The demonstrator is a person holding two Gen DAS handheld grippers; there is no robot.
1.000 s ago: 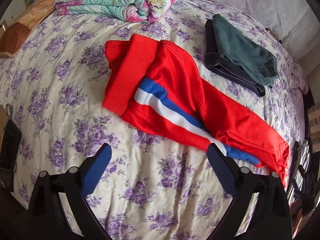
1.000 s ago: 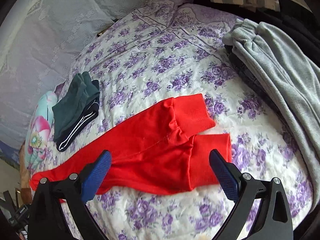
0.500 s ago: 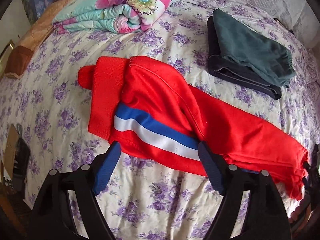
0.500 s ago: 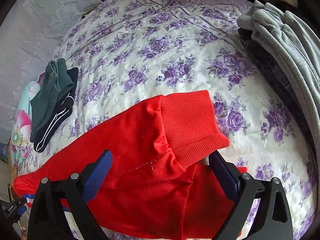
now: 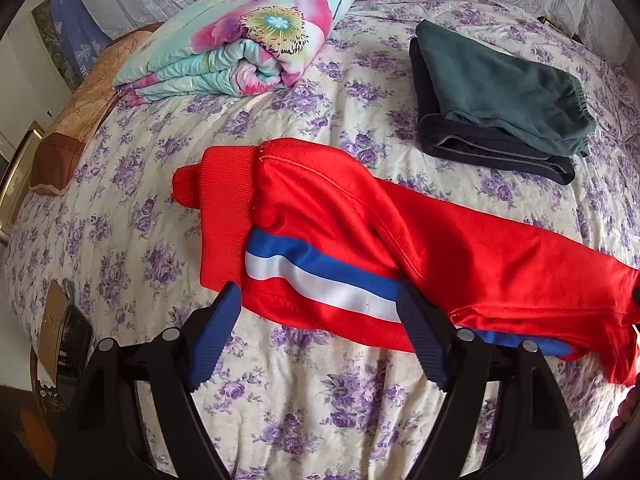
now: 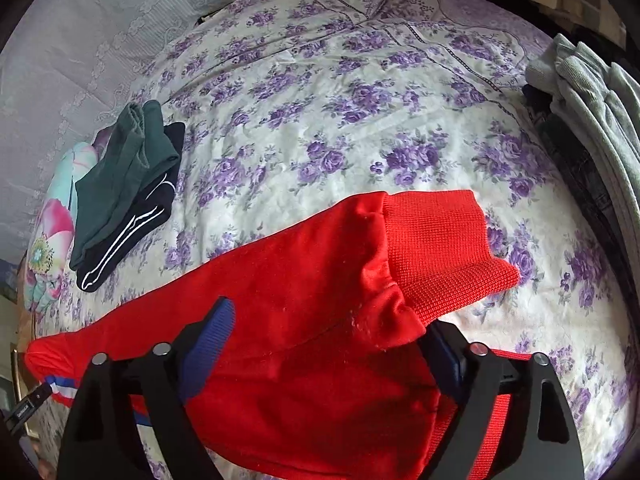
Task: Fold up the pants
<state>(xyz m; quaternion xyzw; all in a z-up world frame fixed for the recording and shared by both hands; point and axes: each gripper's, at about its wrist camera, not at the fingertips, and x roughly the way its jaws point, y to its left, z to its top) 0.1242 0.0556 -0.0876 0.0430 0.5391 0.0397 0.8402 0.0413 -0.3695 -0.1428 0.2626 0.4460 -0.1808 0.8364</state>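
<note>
Red pants with a blue and white side stripe lie stretched across the flowered bedsheet. In the left wrist view a ribbed red band ends them on the left. My left gripper is open, its blue pads astride the pants' near edge at the stripe, not pressing. In the right wrist view the pants end in a ribbed cuff, with a second cuff lower right. My right gripper is low over this end, jaws closing with red cloth between them. A fold of cloth hides part of its right finger.
A folded flowered quilt lies at the far side of the bed. Folded dark green and black garments sit beyond the pants. Grey garments are piled at the right edge. A dark phone-like thing lies at the left edge.
Both grippers have come closer to the pants. The left fingers now straddle the striped near edge. The right gripper sank onto the cuff end, and red cloth now lies between its narrowing jaws.
</note>
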